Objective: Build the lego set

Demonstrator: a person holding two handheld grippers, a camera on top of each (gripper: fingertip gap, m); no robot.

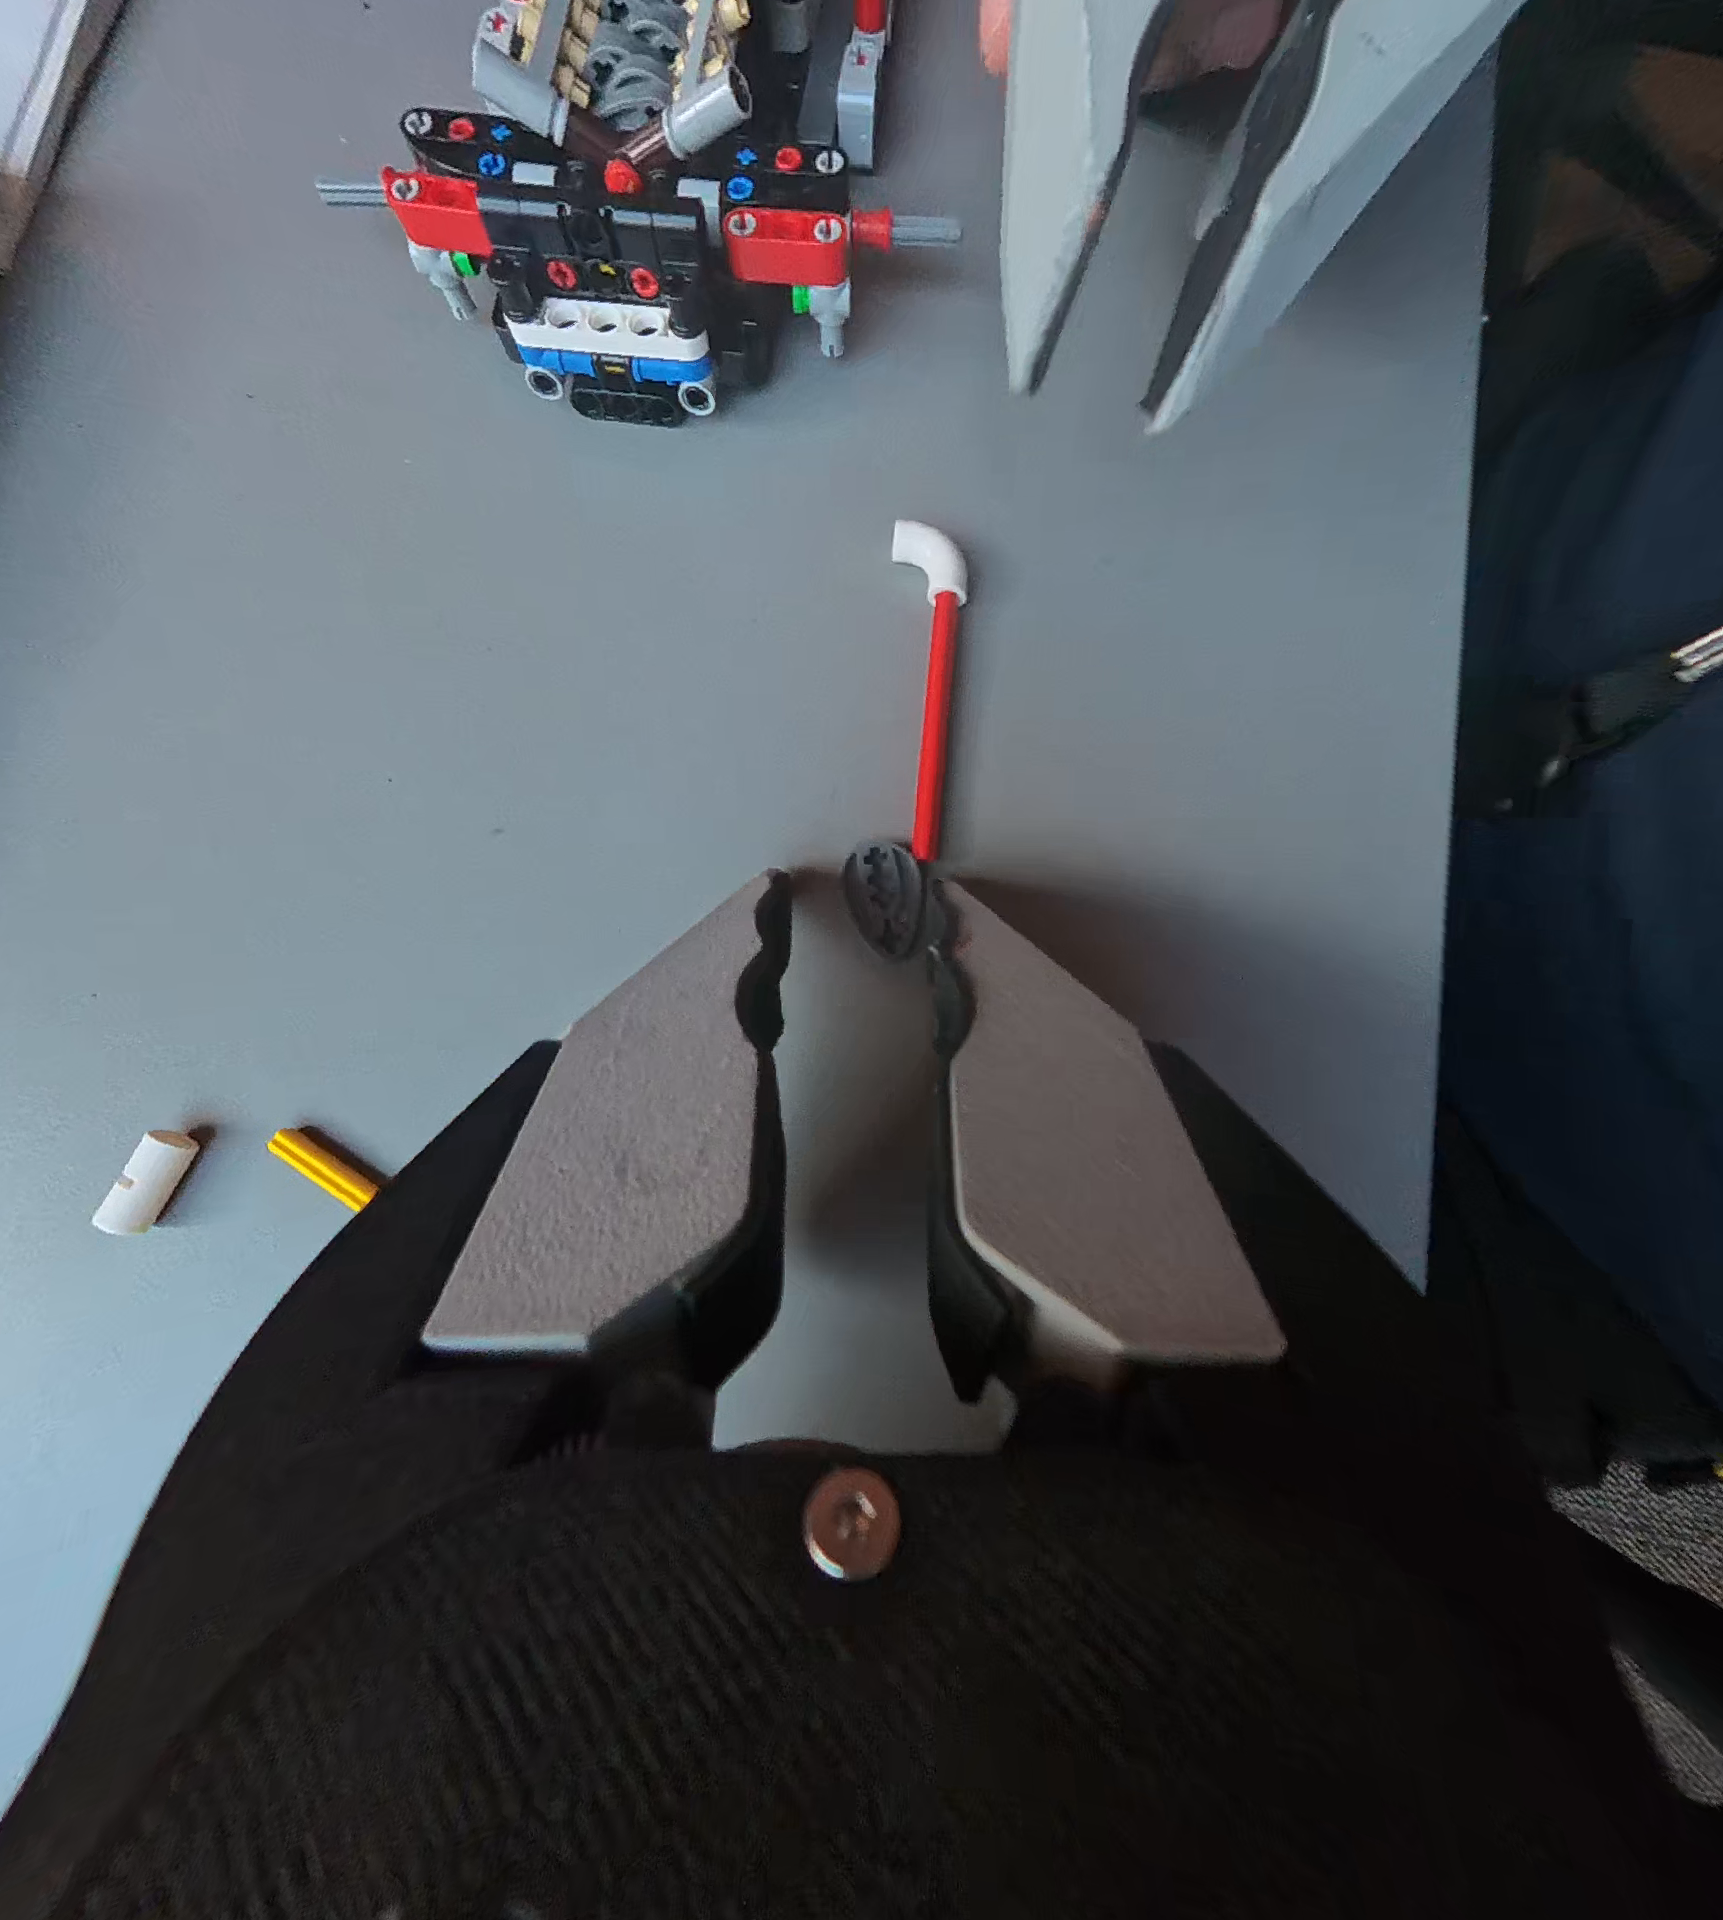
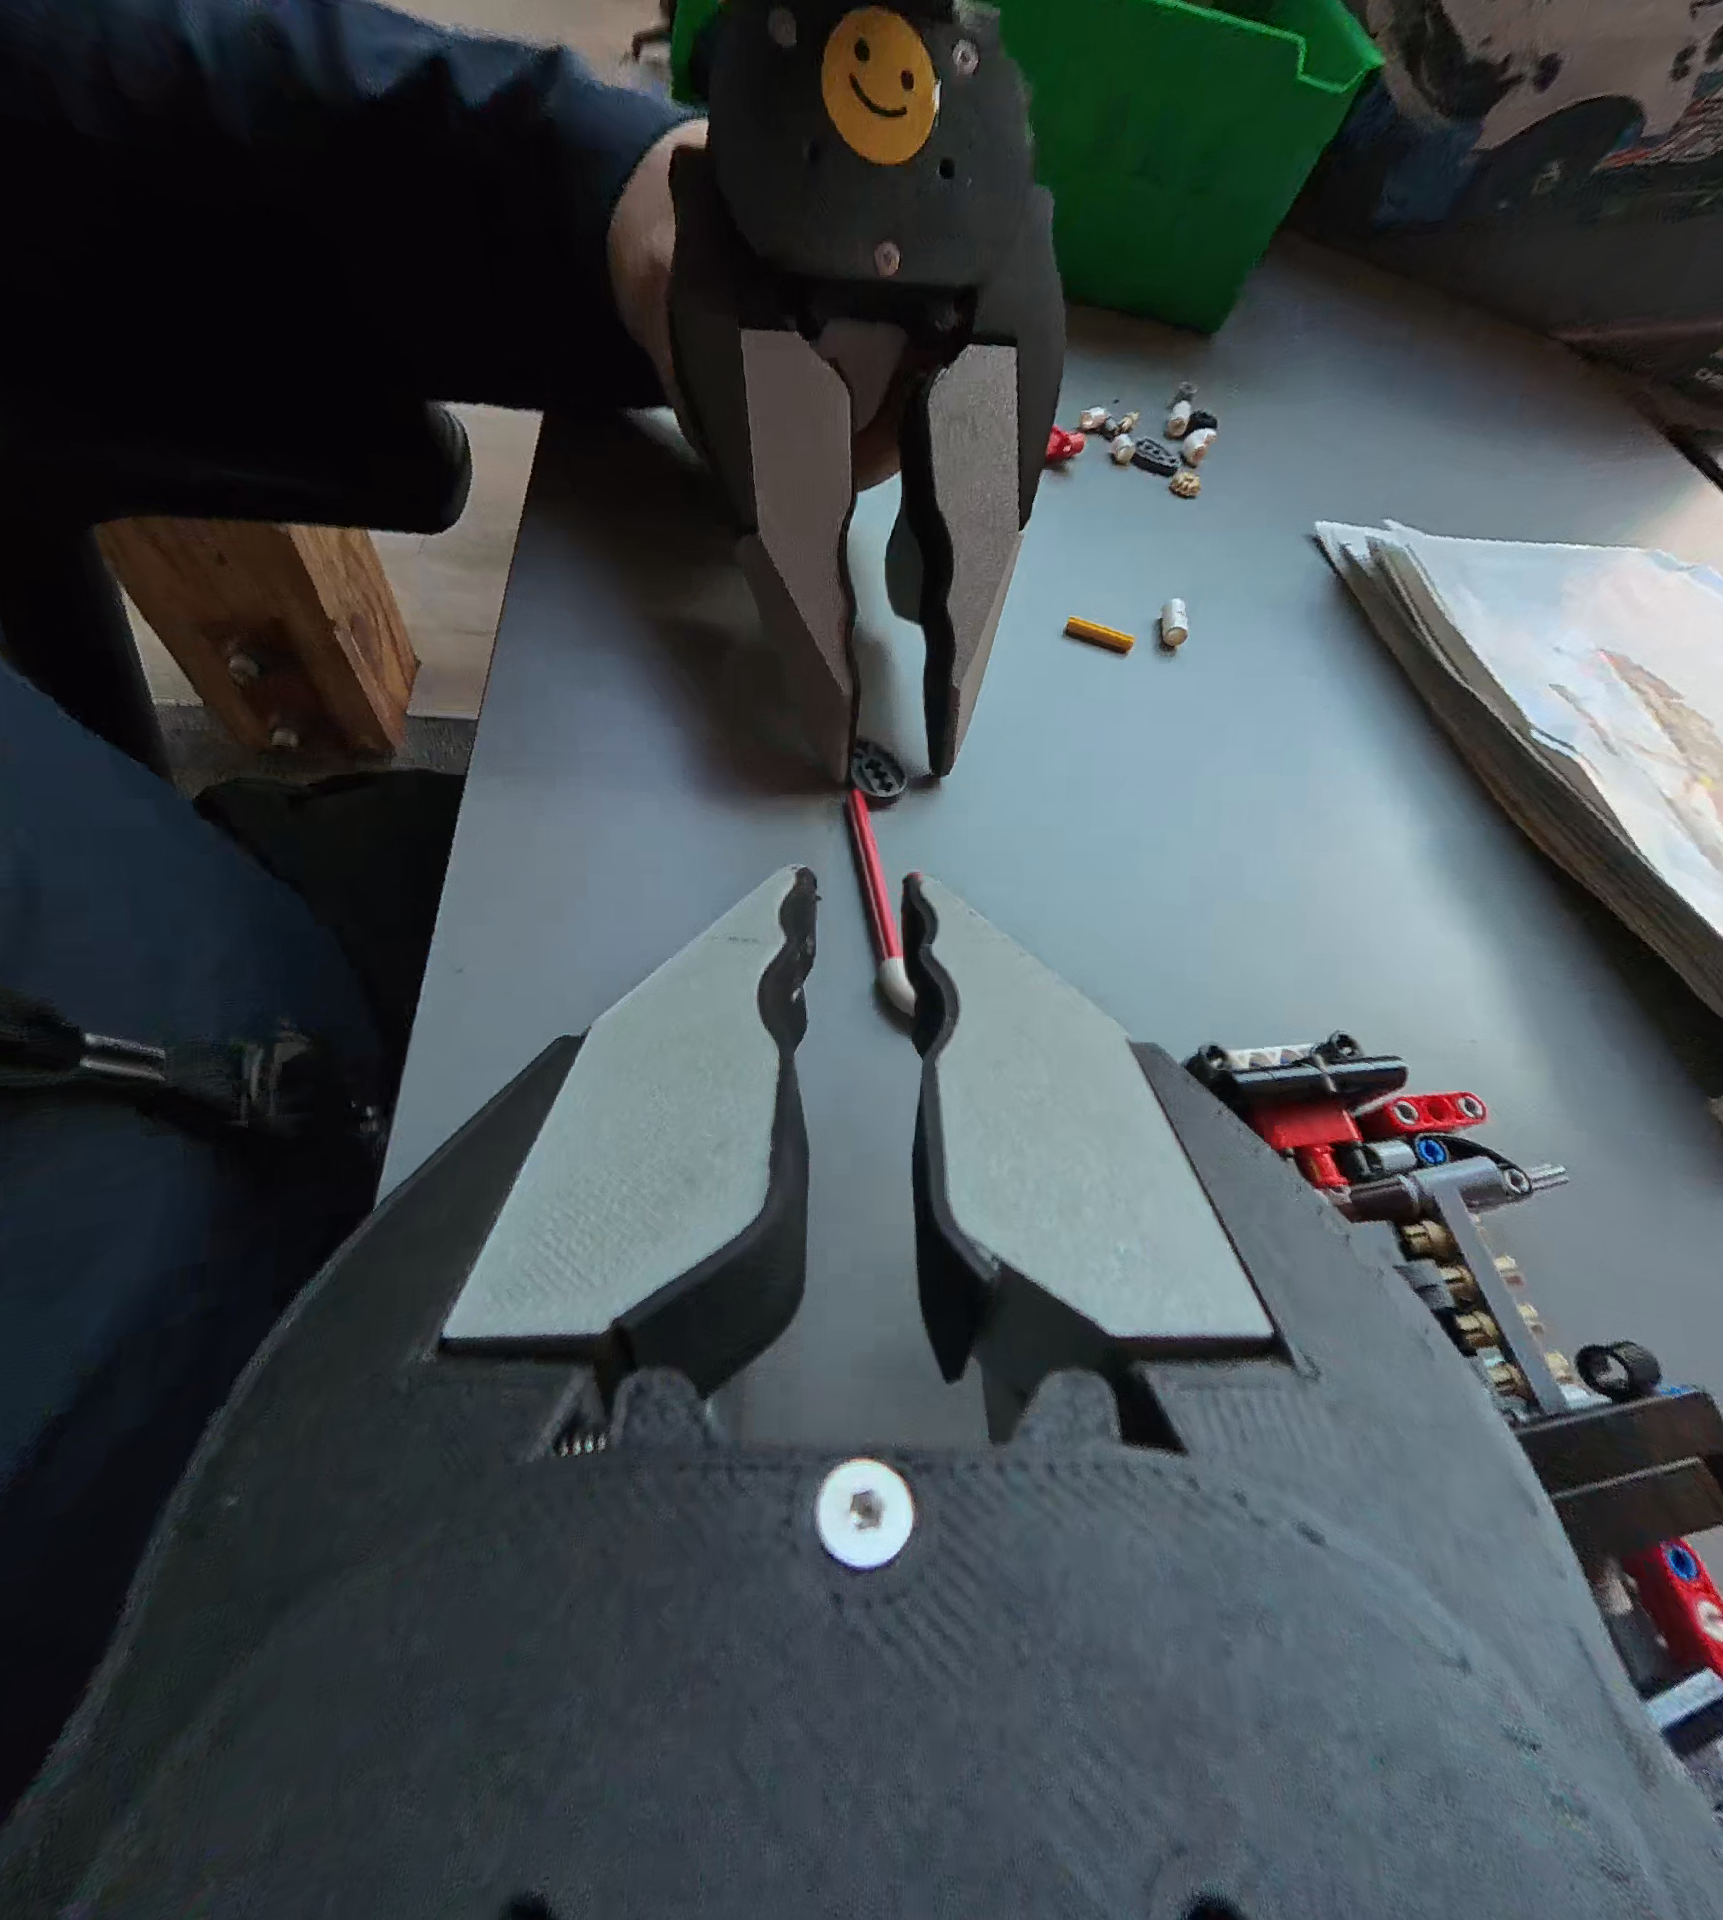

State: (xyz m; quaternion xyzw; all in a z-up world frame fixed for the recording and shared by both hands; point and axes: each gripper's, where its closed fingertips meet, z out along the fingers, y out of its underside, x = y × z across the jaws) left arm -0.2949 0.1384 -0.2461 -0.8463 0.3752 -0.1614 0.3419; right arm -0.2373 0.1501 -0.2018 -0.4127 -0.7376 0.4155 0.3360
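Note:
A red axle (image 1: 935, 717) lies on the grey table (image 1: 317, 727). It has a white elbow piece (image 1: 930, 556) on its far end and a dark grey gear (image 1: 888, 904) at its near end. My left gripper (image 1: 862, 883) stands with its tips down around the gear. The gear touches one finger and a gap shows to the other, so the gripper is open. In the right wrist view my right gripper (image 2: 857, 880) is open around the axle (image 2: 872, 883). The elbow piece (image 2: 895, 982) is against its right finger (image 2: 930, 997), and the left finger is apart. The left wrist view shows the right gripper (image 1: 1091, 403) farther off.
A brick-built vehicle model (image 1: 618, 239) stands beyond the axle. A yellow axle (image 1: 322, 1169) and a white pin (image 1: 145, 1184) lie to the left. In the right wrist view there are an open booklet (image 2: 1615, 748), a green bin (image 2: 1179, 135) and several small loose parts (image 2: 1148, 436). The table edge (image 1: 1459, 727) is close by.

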